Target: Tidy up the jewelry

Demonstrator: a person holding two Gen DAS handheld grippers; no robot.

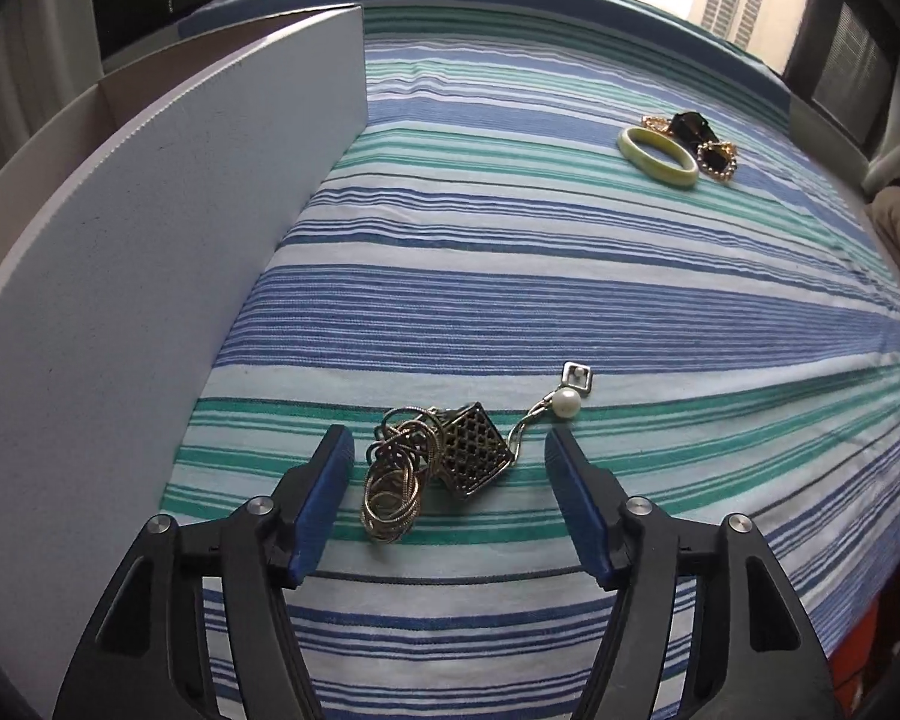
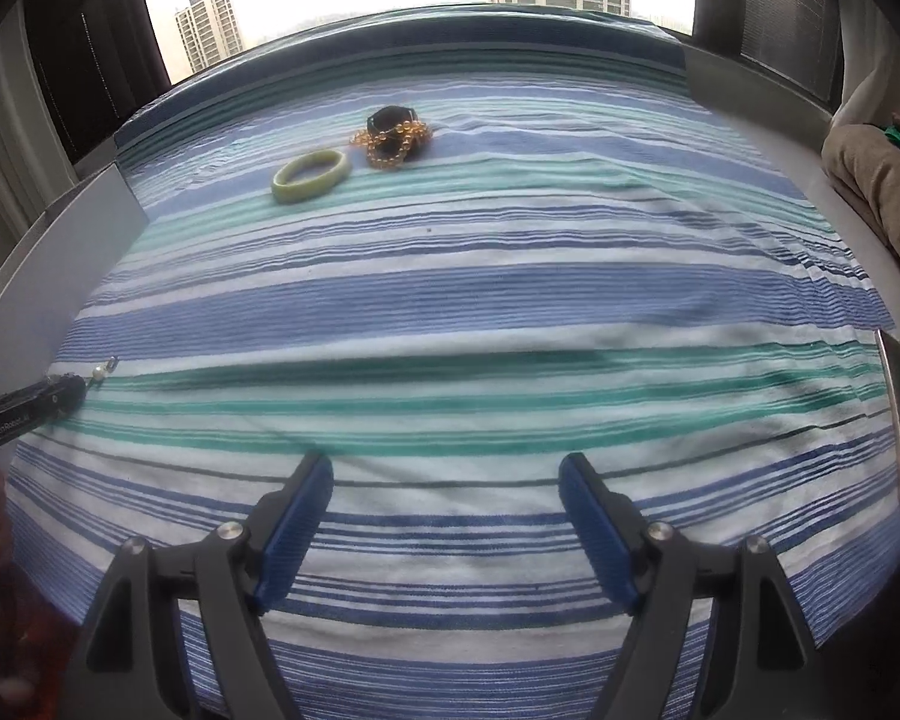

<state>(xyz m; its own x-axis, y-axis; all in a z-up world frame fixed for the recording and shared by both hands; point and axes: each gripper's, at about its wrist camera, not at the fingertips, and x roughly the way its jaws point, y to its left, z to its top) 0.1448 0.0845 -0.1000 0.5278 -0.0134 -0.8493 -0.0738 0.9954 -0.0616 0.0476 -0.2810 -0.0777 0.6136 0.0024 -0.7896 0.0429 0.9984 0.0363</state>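
Observation:
A coiled gold chain (image 1: 393,480) with a dark lattice cube pendant (image 1: 473,456) lies on the striped cloth (image 1: 570,300), with a pearl charm (image 1: 567,403) beside it. My left gripper (image 1: 449,450) is open, its jaws on either side of the chain and pendant. A green bangle (image 1: 657,157) and a gold bead necklace with dark stones (image 1: 705,141) lie far right; they also show in the right wrist view as the bangle (image 2: 311,176) and necklace (image 2: 393,135). My right gripper (image 2: 445,474) is open and empty over the cloth.
A grey box (image 1: 168,228) with tall walls stands to the left of the chain; its edge shows in the right wrist view (image 2: 60,276). The left gripper's side (image 2: 27,402) shows at the left there. A beige cloth (image 2: 882,192) lies at the right.

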